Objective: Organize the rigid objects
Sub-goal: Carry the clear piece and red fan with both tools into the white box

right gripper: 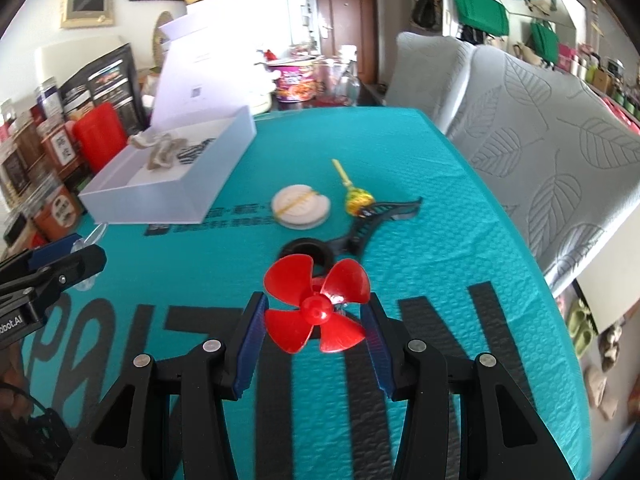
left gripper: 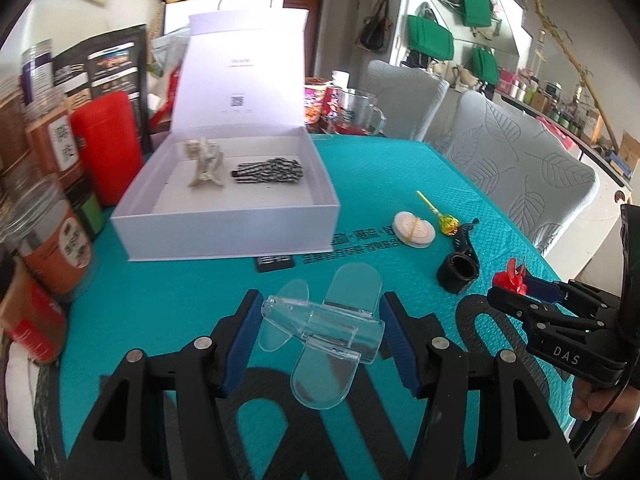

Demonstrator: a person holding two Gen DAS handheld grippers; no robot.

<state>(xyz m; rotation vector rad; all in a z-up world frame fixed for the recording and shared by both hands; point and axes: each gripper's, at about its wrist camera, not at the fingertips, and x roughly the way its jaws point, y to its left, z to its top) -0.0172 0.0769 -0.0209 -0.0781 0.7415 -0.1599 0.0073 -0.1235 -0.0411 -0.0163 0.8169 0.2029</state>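
Note:
My left gripper [left gripper: 320, 332] is shut on a clear plastic airplane-shaped piece [left gripper: 320, 328], held above the teal table cover [left gripper: 400, 168]. My right gripper [right gripper: 316, 320] is shut on a red four-blade propeller [right gripper: 316, 306]; it also shows in the left wrist view [left gripper: 510, 282]. An open white box [left gripper: 224, 204] sits at the back left, holding a beige clip [left gripper: 204, 162] and a black-and-white patterned item [left gripper: 268, 170]. A white round disc [right gripper: 300, 206], a yellow lollipop [right gripper: 356, 196] and a black ring with strap [right gripper: 348, 236] lie on the cover.
Jars, a red container [left gripper: 108, 144] and dark packets line the left edge. A glass jug [left gripper: 356, 112] and noodle cups stand behind the box. Two grey leaf-patterned chairs [left gripper: 520, 160] stand along the right side. A small black rectangle [left gripper: 276, 262] lies in front of the box.

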